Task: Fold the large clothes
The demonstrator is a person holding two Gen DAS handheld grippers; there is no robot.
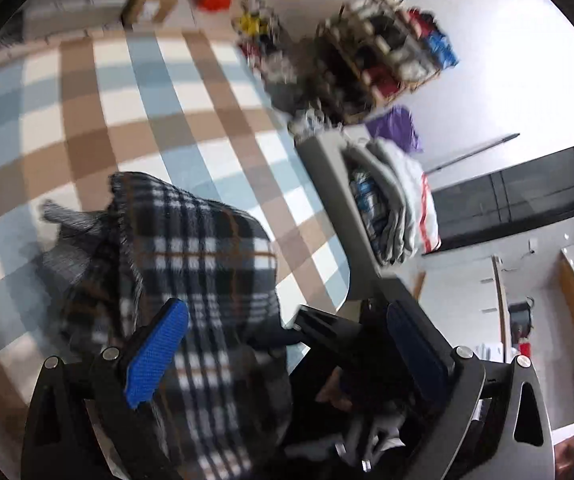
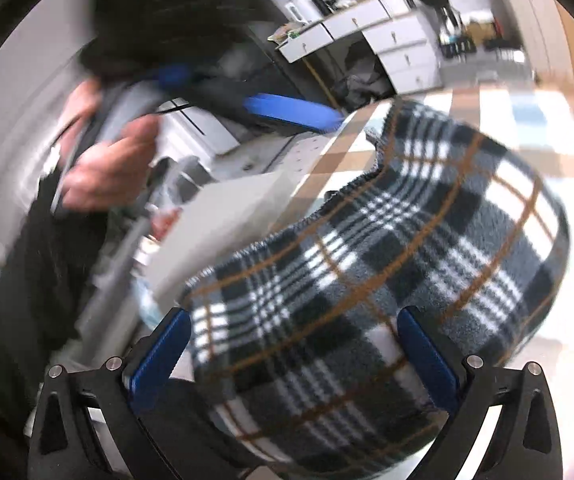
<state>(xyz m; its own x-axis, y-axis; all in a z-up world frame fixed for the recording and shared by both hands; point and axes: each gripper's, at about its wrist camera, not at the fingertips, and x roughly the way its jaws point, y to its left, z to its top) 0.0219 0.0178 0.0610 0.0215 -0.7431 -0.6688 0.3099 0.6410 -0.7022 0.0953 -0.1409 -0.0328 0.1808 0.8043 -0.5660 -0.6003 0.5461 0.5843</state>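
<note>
Left wrist view, blurred by motion: the left gripper point(image 1: 287, 344) occupies the lower frame with its two blue-padded fingers point(image 1: 155, 356) spread wide. A plaid fleece garment point(image 1: 191, 248), dark blue-grey with white and tan lines, lies bunched in the lower centre on a checked tablecloth point(image 1: 127, 92) of brown, pale blue and white squares. Part of the fabric passes in front of the space between the fingers, but whether either pad touches it cannot be told. At centre right stands a grey bin point(image 1: 327, 184) whose contents are folded textiles point(image 1: 399, 200) in grey and white, one with a red stripe, stacked edge-on. A wooden shelf rack point(image 1: 383, 52) in the upper right holds red, blue and white items too blurred to identify.

Right wrist view: the right gripper point(image 2: 293, 344) sits at the bottom of the frame, its fingers point(image 2: 159, 352) likewise well apart. The plaid garment bulges between and beyond them across the centre and right of the frame; no clamping is visible. At left, a person's hand point(image 2: 107, 172) grips the handle of the left gripper point(image 2: 271, 110), whose blue pads point toward the garment's upper edge. White drawer units point(image 2: 387, 40) appear at the top.
</note>
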